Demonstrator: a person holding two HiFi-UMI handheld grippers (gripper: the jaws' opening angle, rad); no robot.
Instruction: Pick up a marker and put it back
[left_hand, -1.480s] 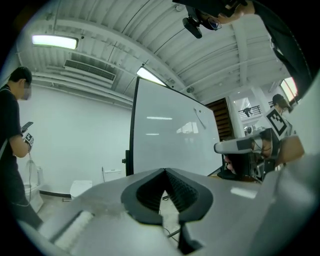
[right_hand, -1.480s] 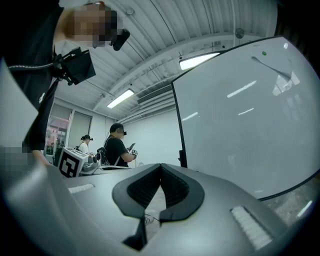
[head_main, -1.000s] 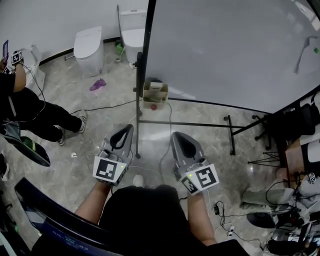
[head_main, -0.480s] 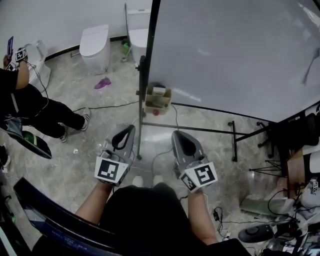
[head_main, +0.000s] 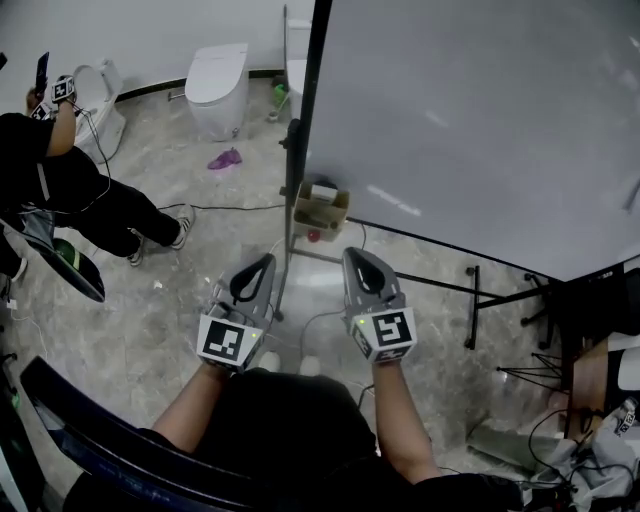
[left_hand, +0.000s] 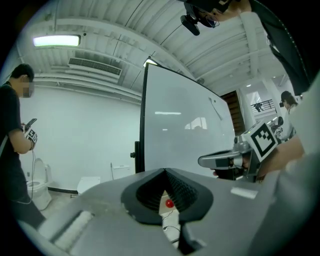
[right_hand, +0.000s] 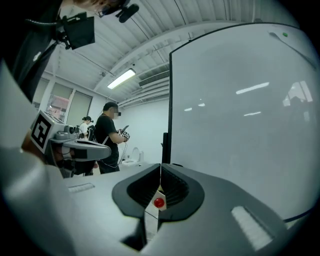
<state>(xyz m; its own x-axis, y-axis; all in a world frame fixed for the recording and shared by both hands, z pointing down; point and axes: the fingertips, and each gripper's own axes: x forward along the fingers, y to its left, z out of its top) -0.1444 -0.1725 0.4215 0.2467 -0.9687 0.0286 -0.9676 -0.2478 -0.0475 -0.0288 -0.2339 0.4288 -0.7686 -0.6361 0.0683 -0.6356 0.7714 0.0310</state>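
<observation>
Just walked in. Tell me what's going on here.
A person holds a gripper in each hand. The left gripper and right gripper are both shut and empty, pointing toward a whiteboard on a stand. Nothing has been picked up yet. A cardboard box sits on the floor at the board's foot. Another person stands at the head view's left, near a toilet.
</observation>
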